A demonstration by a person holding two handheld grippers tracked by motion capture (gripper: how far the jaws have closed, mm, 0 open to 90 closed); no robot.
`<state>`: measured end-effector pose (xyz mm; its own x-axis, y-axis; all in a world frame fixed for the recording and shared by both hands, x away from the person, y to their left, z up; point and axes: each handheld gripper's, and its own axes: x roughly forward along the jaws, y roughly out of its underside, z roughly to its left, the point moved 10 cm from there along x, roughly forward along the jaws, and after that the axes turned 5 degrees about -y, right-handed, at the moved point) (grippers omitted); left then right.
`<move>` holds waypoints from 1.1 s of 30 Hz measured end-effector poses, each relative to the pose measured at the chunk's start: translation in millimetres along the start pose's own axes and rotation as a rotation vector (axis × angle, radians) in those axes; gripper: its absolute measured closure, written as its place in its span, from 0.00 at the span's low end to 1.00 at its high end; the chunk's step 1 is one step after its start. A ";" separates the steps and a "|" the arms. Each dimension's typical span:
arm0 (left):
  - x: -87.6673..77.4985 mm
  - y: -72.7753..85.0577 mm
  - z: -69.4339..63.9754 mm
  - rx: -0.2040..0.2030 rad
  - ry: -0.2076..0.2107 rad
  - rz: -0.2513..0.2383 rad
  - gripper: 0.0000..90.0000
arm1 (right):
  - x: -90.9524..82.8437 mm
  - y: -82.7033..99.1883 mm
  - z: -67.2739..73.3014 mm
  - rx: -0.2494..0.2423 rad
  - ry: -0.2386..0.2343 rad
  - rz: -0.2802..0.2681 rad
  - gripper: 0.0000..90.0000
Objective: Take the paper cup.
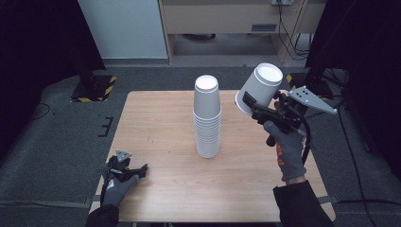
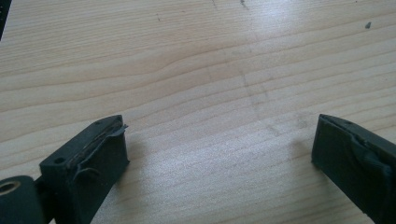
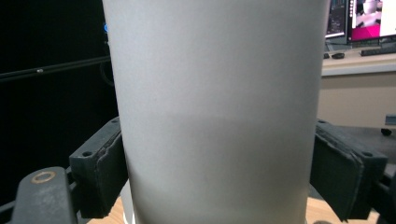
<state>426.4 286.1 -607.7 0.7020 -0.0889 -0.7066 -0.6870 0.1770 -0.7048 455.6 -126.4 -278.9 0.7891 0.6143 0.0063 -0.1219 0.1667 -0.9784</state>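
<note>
Right gripper has got a white paper cup clamped between its jaws, held up in the air above the right side of the table. From the high view the cup is tipped over, closed bottom pointing up and away, mouth down toward the gripper, with the jaws biting it near the rim end. Just left of it, not touching, there's a tall stack of the same cups standing upside down around the middle of the table. Left gripper is way over at the near left edge, low over the wood and well apart from the stack and the cup.

Left gripper view: left gripper jaws are spread wide, nothing between them, just bare table grain underneath.

Right gripper view: the cup sits dead centre in the right gripper, one black pad pressed on each side of its wall, so it's closed onto the cup about as wide as the cup itself. A bit of table peeks in at the bottom corner.
</note>
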 end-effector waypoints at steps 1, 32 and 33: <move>0.0 0.0 0.0 0.000 0.000 0.000 0.03 | -1.5 2.5 -1.5 0.002 0.003 0.002 0.17; 0.1 0.0 -0.1 0.001 0.000 0.000 0.03 | -58.6 97.7 -44.3 0.164 0.052 0.061 0.17; 0.1 0.0 -0.1 0.001 0.000 0.000 0.03 | -60.0 100.6 -44.9 0.171 0.053 0.064 0.17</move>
<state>426.4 286.0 -607.7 0.7023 -0.0888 -0.7063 -0.6866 0.1776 -0.7050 423.1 -181.1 -386.9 0.8066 0.5868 -0.0705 -0.2701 0.2599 -0.9271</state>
